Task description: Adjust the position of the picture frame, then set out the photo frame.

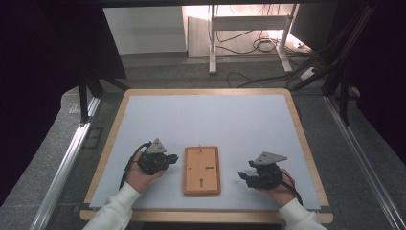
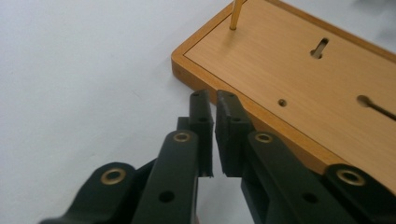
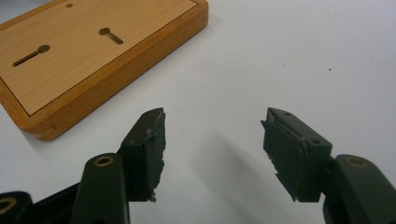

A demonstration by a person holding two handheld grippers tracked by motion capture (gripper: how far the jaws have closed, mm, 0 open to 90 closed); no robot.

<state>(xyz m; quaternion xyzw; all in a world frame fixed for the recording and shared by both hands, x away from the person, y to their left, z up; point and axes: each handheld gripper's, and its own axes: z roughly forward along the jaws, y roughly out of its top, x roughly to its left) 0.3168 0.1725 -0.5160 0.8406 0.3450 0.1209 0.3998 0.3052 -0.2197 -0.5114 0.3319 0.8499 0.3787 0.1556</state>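
High view looked down from above on the wooden board (image 1: pixel 202 170); both gripper views sat low and close, sharing that board (image 2: pixel 299 74) (image 3: pixel 88 51).

At the lower left of the high view, the left claw (image 1: pixel 173 157) is showing as a chunky black block with a grey three-cornered plate on top and a black cable looping off its outer side. At the lower right, the right claw (image 1: pixel 242 176) is looking much the same, black with a grey plate and a trailing black cable. The person is wearing white sleeves (image 1: pixel 116 211), reaching in from the bottom edge. In both claw views, brass-ringed screw holes are glinting on the black arms, and the dark pads (image 3: pixel 154 144) are looking ragged and chipped along their edges.
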